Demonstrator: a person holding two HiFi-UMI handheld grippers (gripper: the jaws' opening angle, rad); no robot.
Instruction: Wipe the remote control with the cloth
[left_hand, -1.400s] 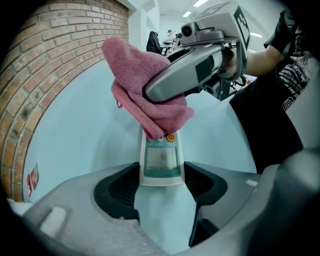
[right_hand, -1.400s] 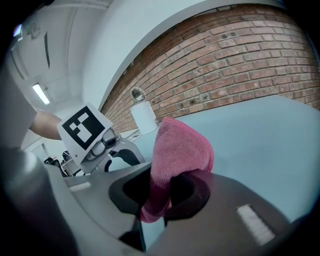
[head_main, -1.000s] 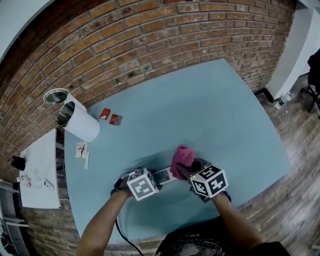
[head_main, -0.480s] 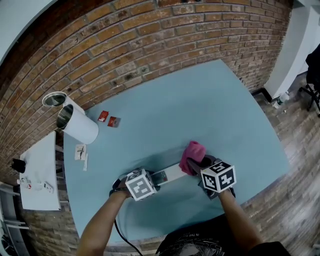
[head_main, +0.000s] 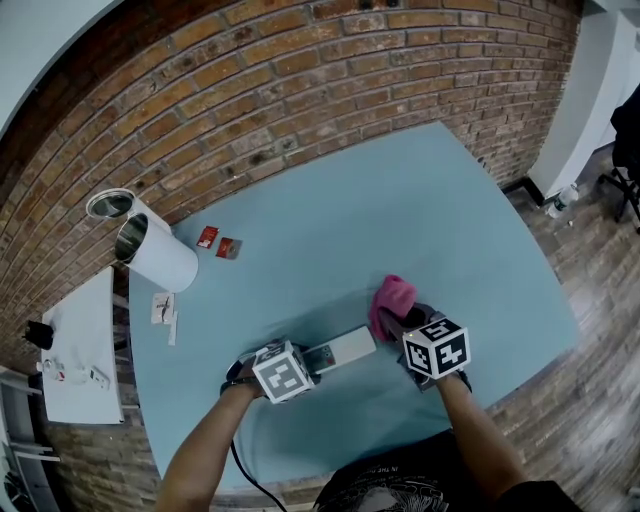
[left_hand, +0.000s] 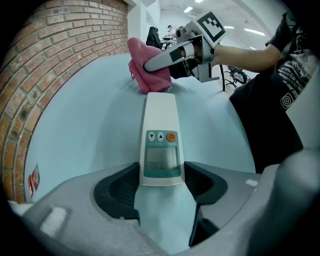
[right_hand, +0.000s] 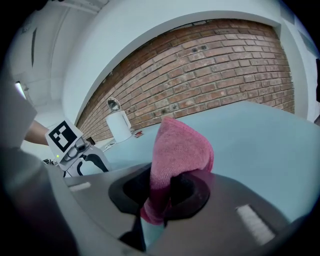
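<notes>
Head view, remote control: white, flat on the pale blue table, near the front edge; its whole length is bare now, whereas a second ago the cloth covered its outer half
Head view, left gripper: at the remote's near end, in the same place as in both earlier frames; marker cube facing up
Head view, cloth: pink, bunched; it has slid away from the left gripper along the remote and now sits just past the far end
Head view, right gripper: carries the cloth; it has travelled to the right with it, and over the last half second only slightly
Head view, surroundings: white cylinder lying on its side and two red packets near the brick wall; all unmoved
Left gripper view, jaws: closed against both sides of the remote control; its near end with the screen and three buttons lies between the pads; the left gripper pins it to the table
Left gripper view, far end: the cloth rests at the remote's tip; whether it touches cannot be told; the right gripper reaches in from the right
Right gripper view, jaws: the right gripper is clamped on a fold of the cloth, which stands up above the pads
Right gripper view, background: the left gripper at the left, the white cylinder by the brick wall
</notes>
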